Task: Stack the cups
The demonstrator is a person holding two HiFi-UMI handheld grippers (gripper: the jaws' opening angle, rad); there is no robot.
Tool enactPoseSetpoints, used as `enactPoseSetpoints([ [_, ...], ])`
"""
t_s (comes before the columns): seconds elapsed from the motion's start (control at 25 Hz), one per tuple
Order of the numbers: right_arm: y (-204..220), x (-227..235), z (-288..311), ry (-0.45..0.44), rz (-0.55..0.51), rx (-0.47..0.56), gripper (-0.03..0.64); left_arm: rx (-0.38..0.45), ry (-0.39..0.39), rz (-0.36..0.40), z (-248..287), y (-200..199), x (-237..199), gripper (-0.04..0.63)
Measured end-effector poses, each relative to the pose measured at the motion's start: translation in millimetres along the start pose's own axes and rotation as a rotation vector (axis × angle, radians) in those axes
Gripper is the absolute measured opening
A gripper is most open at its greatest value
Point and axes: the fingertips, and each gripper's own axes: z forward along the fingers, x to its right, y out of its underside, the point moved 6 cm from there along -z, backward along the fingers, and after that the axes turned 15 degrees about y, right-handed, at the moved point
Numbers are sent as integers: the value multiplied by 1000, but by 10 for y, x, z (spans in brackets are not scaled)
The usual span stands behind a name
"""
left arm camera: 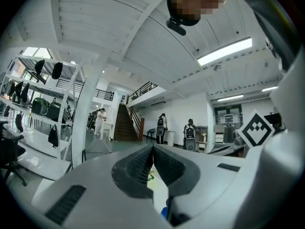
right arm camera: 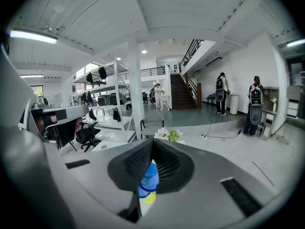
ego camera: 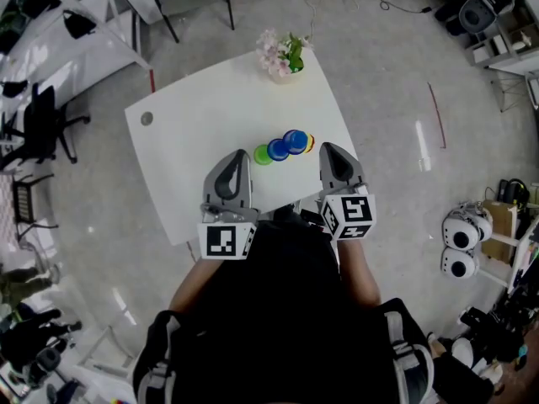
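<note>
The white rectangular tabletop [ego camera: 210, 99] carries the task's things in a tight diagonal row near its near-right area: a green plastic cup [ego camera: 264, 154], two blue plastic cups [ego camera: 287, 145] and, at the far-right end, a yellow cup with a red edge [ego camera: 309, 143]. Each touches its neighbour; whether any are nested cannot be determined. The left gripper [ego camera: 241, 153] sits just left of the green cup, and its fingers [left arm camera: 143, 161] meet at the tips with nothing between them. The right gripper [ego camera: 328, 148] sits just right of the yellow cup, its fingers [right arm camera: 164, 163] likewise closed and empty; in the right gripper view the blue cups show past the fingers, lower down. Neither gripper touches a cup. A pot of pink and white flowers [ego camera: 282, 55] stands at the far edge of the tabletop, well apart from the row. A round grey grommet [ego camera: 146, 119] is set in the far-left corner. Nothing stands between the grippers and the cups. A black office chair [ego camera: 42, 129] stands on the grey floor [ego camera: 387, 74] to the left.
</note>
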Motion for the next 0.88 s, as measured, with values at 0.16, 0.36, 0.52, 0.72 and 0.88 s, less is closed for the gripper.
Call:
enactPoseSetpoints([
  [0.16,22,-9,-12,1,-16,-8,25,6,-1,4,-9,-18,3,21],
  [0.36,24,-13,-1,-5,-10,-5,25,0,-2,0,-3,1,4,21],
  [0.52,29,-13,1,-5,-7,-5,25,11,-3,5,-7,-2,3,21],
  [0.72,40,-17,-23,-7,-7,-6,25,6,-3,1,-31,9,23,21],
  [0.88,31,-16,-6,-4,-8,-6,25,2,-3,-6,-18,8,14,21],
])
